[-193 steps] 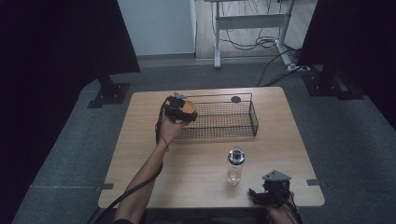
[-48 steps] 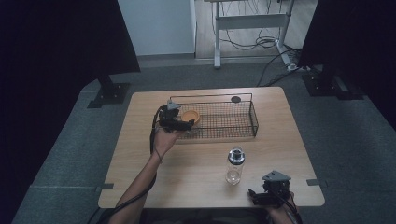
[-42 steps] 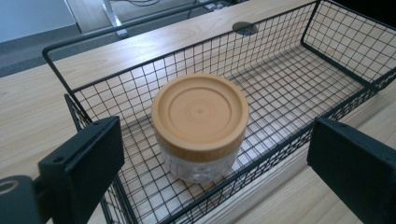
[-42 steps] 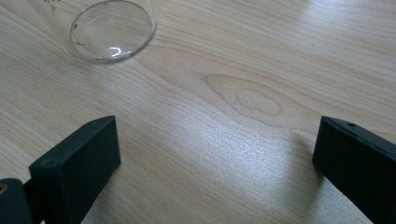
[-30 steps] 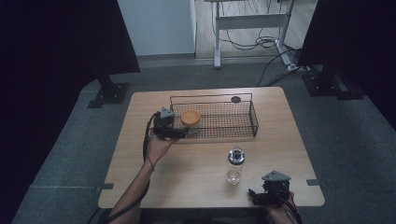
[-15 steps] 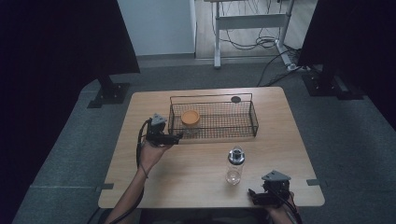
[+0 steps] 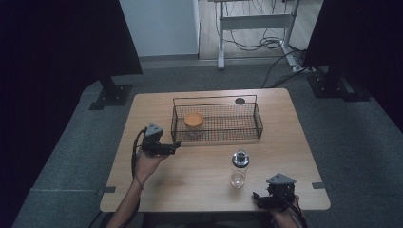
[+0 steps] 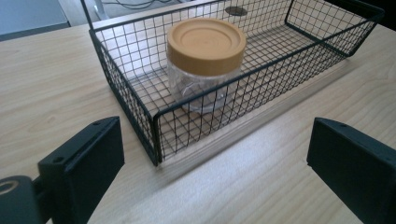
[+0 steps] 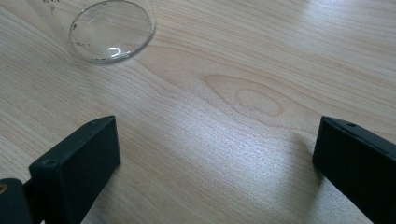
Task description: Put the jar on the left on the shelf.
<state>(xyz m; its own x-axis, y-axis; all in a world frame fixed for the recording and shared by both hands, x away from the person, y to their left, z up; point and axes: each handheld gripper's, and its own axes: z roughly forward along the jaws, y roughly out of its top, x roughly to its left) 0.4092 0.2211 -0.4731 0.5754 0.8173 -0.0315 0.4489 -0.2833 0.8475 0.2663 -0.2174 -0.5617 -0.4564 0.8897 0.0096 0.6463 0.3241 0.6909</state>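
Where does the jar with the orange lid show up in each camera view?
High view: jar with the orange lid stands in the left end of the wire basket.
Left gripper view: upper centre, inside the basket's near corner.
Right gripper view: not in it.
Shared landmark: the basket's black mesh wall.

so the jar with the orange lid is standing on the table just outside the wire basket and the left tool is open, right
Not quite. The jar with the orange lid stands inside the wire basket, near its left end, not outside it on the table; the left gripper view and the high view both show this. The left tool is open, as you said.
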